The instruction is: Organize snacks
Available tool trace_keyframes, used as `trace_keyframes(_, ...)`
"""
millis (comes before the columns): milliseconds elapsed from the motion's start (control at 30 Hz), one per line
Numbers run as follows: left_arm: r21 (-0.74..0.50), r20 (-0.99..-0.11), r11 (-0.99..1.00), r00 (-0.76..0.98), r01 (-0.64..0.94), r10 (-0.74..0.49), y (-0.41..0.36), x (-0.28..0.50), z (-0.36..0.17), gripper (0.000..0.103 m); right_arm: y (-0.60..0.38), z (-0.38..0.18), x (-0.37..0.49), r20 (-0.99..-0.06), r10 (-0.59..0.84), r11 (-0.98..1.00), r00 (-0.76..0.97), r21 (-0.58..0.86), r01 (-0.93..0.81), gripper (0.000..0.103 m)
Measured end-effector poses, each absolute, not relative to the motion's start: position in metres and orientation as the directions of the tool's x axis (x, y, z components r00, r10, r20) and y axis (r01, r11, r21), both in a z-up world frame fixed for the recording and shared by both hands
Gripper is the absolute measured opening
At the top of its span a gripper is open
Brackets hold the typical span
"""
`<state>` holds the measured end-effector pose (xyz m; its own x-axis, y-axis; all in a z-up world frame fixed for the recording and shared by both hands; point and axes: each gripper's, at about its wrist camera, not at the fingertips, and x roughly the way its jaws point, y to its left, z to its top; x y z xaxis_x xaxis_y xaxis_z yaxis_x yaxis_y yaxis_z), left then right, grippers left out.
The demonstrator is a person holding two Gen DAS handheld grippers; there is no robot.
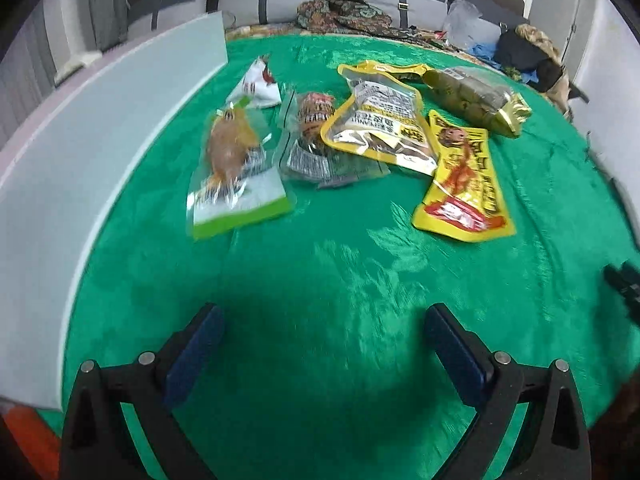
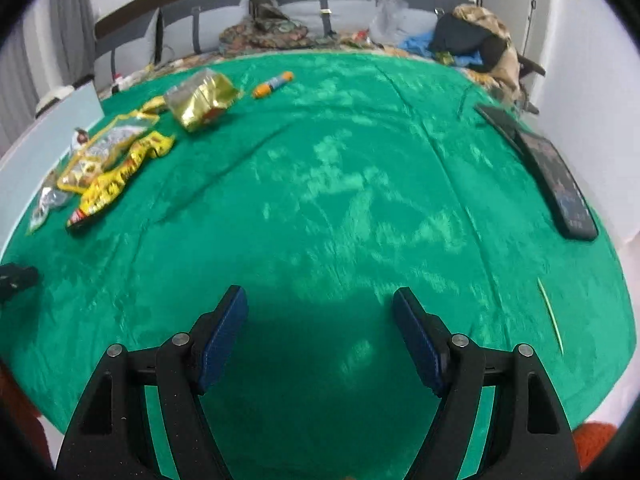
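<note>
The snack packets lie in a loose heap on the green cloth (image 1: pixel 320 272) covering the worktop, ahead of the left claw (image 1: pixel 320 344) and well apart from it. The right claw (image 2: pixel 320 320) points at bare cloth, with the heap off to its left. Both claws are spread wide and hold nothing.

All the packets look light, thin and crinkly. The green-edged clear packet (image 1: pixel 236 160) lies alone at the left, flat and floppy; its sealed lower edge seems the best place to pinch, since the lump in the middle would likely slide inside the film. The long yellow packet (image 1: pixel 464 180) also lies flat, its near end free of the others, an easy edge to take. The yellow-rimmed pouch (image 1: pixel 380 120) rests partly over the dark wrapped snack (image 1: pixel 312 136), so it should lift first. The gold bag (image 1: pixel 480 96) is puffy and probably slippery; a crimped end would hold better than its belly. A small white packet (image 1: pixel 258 84) sits farthest back.
</note>
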<state>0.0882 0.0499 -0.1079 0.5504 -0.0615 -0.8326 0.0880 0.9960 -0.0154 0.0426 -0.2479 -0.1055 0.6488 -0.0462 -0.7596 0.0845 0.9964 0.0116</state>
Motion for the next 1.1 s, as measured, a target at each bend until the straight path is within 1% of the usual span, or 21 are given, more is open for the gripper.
trace_keyframes(133, -0.016, -0.814, 0.996, 0.578, 0.084, -0.062, 0.049, 0.092, -0.107, 0.102, -0.232, -0.111, 0.055, -0.764, -0.025, 0.999, 0.645, -0.007, 0.031, 0.078)
trace_keyframes(233, -0.014, -0.798, 0.997, 0.600, 0.078, -0.058, 0.050, 0.093, -0.109, 0.103, -0.230, -0.117, 0.056, -0.763, -0.015, 0.999, 0.646, 0.007, 0.031, 0.080)
trace_keyframes(367, -0.014, -0.791, 0.998, 0.609, 0.068, -0.052, 0.051, 0.095, -0.109, 0.103, -0.231, -0.120, 0.050, -0.746, -0.021, 0.999, 0.665, 0.009, 0.042, 0.086)
trace_keyframes(600, -0.014, -0.791, 0.997, 0.610, 0.071, -0.054, 0.050, 0.097, -0.110, 0.103, -0.230, -0.121, 0.050, -0.747, -0.028, 0.999, 0.664, 0.010, 0.053, 0.087)
trace_keyframes(667, -0.014, -0.791, 0.997, 0.610, 0.071, -0.055, 0.050, 0.097, -0.110, 0.103, -0.230, -0.119, 0.053, -0.763, -0.028, 0.998, 0.645, 0.014, 0.059, 0.087)
trace_keyframes(800, -0.014, -0.791, 0.997, 0.610, 0.070, -0.054, 0.050, 0.097, -0.110, 0.103, -0.231, -0.112, 0.078, -0.862, -0.021, 0.996, 0.507, 0.023, 0.081, 0.088)
trace_keyframes(833, -0.014, -0.791, 0.997, 0.610, 0.070, -0.054, 0.050, 0.097, -0.110, 0.103, -0.231, -0.112, 0.085, -0.869, -0.022, 0.996, 0.494, 0.021, 0.082, 0.088)
trace_keyframes(1100, -0.014, -0.791, 0.997, 0.610, 0.070, -0.054, 0.050, 0.097, -0.110, 0.103, -0.239, -0.118, 0.107, -0.805, -0.027, 0.998, 0.593, 0.011, 0.060, 0.090)
